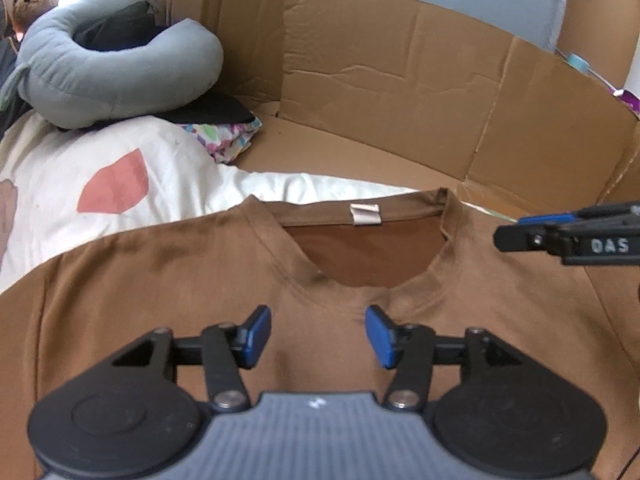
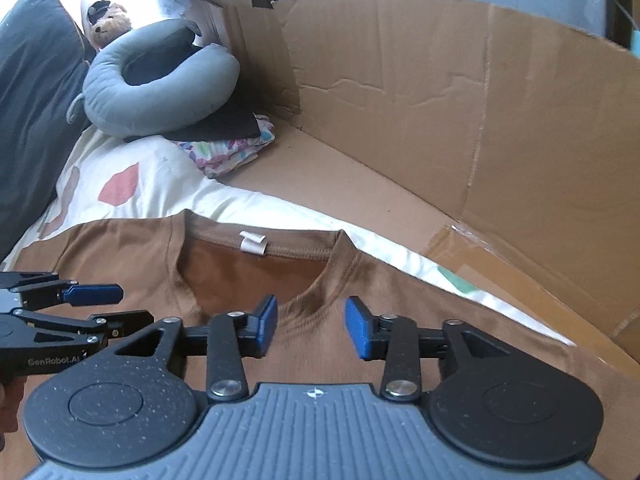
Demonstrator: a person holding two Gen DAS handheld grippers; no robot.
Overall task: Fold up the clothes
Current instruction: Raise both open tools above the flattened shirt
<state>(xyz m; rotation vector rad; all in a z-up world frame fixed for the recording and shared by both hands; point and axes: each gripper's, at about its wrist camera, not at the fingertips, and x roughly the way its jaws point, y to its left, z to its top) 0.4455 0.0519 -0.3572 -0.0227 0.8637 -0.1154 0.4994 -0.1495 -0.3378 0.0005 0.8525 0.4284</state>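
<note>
Right, cardboard enclosure walls off the far side & right of my workspace; its floor looks bare from here, w/ only a folded patterned cloth at the left end. Brown T-shirt lies flat, front up, neck hole facing away from me, white label showing inside the collar; it rests on a cream bedsheet w/ reddish patches. My left gripper hovers over the chest just below the neckline, fingers wide apart, holding nothing. Right gripper likewise: fingers spread wide, empty, above the shirt beside the collar. Each gripper pokes into the other's view from the side. Grey ring-shaped pillow sits far left on a dark folded item, teddy bear behind it. Dark cushion is cut off at the left edge. Shirt sleeves & hem are out of frame, hidden under the gripper bodies.
</note>
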